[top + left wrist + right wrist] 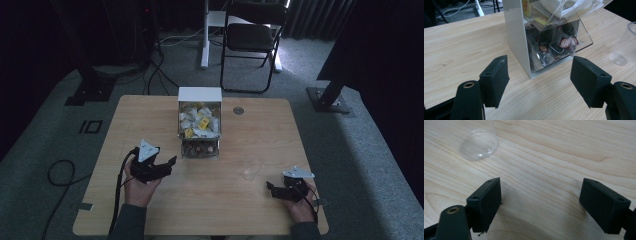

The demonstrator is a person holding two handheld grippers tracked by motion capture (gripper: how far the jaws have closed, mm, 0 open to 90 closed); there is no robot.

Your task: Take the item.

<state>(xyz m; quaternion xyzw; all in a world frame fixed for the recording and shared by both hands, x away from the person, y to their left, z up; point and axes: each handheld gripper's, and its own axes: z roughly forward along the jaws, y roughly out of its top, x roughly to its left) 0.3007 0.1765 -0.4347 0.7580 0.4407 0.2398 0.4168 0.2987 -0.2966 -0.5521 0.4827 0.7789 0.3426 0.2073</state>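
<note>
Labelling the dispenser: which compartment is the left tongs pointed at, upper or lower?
The lower compartment: dark sachets with round brown labels behind clear plastic, straight ahead of the open left tongs. The upper compartment holds white and yellow sachets.

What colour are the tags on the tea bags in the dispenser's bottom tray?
Dark maroon with a pale emblem, on the tea bags in the dispenser; clearest in the left gripper view.

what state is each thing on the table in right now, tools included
white box dispenser with clear plastic front: upright, upper part full of pale tea bag packets, lower tray holds dark packets
clear plastic cup: upright, empty, standing apart from the dispenser
left tool: open, nothing between its jaws, pointed at the dispenser's lower tray
right tool: open, empty, low over the bare wooden table, cup ahead of it
</note>
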